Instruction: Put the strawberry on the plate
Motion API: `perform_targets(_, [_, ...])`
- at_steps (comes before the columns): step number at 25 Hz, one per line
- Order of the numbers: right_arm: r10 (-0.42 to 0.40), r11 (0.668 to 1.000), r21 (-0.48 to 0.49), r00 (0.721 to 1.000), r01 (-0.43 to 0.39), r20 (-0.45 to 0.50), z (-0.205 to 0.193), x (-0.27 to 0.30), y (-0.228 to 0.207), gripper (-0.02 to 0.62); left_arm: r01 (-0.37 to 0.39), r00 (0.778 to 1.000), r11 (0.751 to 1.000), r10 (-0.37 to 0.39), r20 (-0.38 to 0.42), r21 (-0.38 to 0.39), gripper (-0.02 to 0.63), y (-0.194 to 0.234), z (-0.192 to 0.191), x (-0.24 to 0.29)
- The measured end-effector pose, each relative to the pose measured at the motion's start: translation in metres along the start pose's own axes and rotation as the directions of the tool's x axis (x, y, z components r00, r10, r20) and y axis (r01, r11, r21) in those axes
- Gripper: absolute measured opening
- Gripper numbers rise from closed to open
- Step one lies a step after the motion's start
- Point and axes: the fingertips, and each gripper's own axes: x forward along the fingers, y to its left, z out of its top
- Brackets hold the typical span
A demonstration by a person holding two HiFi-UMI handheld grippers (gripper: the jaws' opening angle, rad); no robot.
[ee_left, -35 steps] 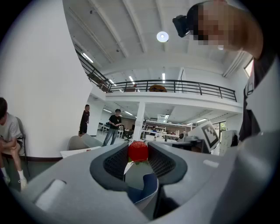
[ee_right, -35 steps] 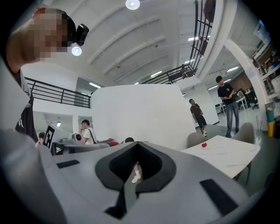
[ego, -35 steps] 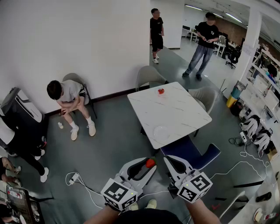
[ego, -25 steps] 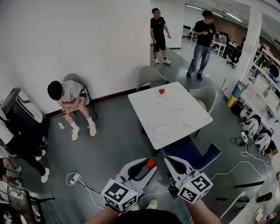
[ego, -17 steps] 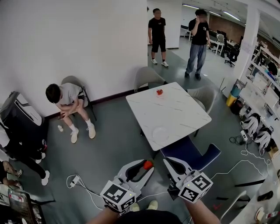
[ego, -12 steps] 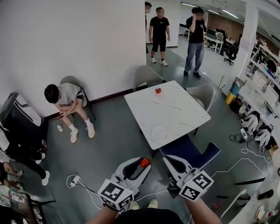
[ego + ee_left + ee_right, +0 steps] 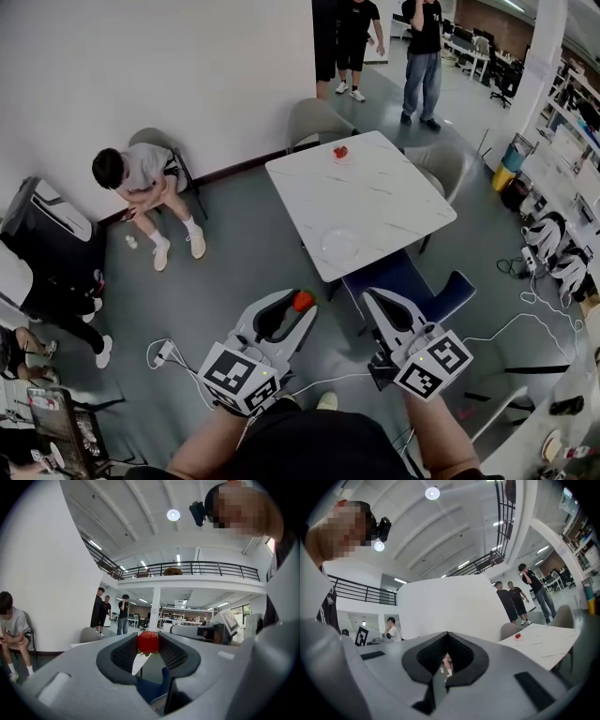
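Note:
A red strawberry (image 7: 302, 301) sits pinched between the tips of my left gripper (image 7: 298, 303), held over the grey floor short of the table. In the left gripper view the strawberry (image 7: 148, 642) fills the gap at the tips of the left gripper (image 7: 148, 644). My right gripper (image 7: 373, 299) is beside it with its jaws shut and nothing in them; its tips (image 7: 447, 635) meet. A clear plate (image 7: 339, 246) lies near the close edge of the white table (image 7: 394, 202). A second strawberry (image 7: 341, 152) rests at the table's far edge.
A blue chair (image 7: 405, 281) stands at the table's near side and grey chairs (image 7: 314, 122) at its far side. A person (image 7: 141, 178) sits by the wall at the left. Other people (image 7: 424, 47) stand beyond the table. Cables (image 7: 169, 354) lie on the floor.
The table and plate have come closer and lower in the head view. Both grippers sit slightly higher and wider apart. The strawberry stays in the left gripper. The standing people have shifted.

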Motion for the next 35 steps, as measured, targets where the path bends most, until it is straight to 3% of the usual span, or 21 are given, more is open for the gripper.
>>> perform_targets(18, [-0.062, 0.998, 0.022, 0.998, 0.062, 0.015, 0.011, -0.002, -0.064, 0.003, 0.013, 0.999, 1.000, -0.013, -0.040, 0.002, 0.146, 0.013, -0.016, 0.063])
perform_targets(35, [-0.170, 0.985, 0.004, 0.985, 0.170, -0.001, 0.016, 0.125, -0.162, 0.003, 0.139, 0.985, 0.989, -0.133, -0.109, 0.042, 0.146, 0.131, -0.034, 0.176])
